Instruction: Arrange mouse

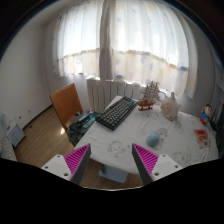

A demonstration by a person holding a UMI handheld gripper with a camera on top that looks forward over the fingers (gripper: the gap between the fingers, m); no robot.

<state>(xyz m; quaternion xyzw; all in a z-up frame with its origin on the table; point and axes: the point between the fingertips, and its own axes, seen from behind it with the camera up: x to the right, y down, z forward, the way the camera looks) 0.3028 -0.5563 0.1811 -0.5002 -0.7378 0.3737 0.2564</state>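
My gripper (112,156) is open and empty, held above the near edge of a white table (138,124). Its magenta pads (78,159) stand wide apart. A small pale object (119,148), possibly the mouse, lies on the table just ahead, between the fingertips; I cannot tell its shape for sure. A black keyboard (117,112) lies further along the table, beyond the fingers. A small light-blue object (153,138) sits just beyond the right finger.
A wooden chair (67,103) stands left of the table above a wood floor (40,145). A white radiator (104,91) and curtained windows are behind. A small model (150,95), a bottle (170,105) and coloured items (203,132) stand on the table's far right.
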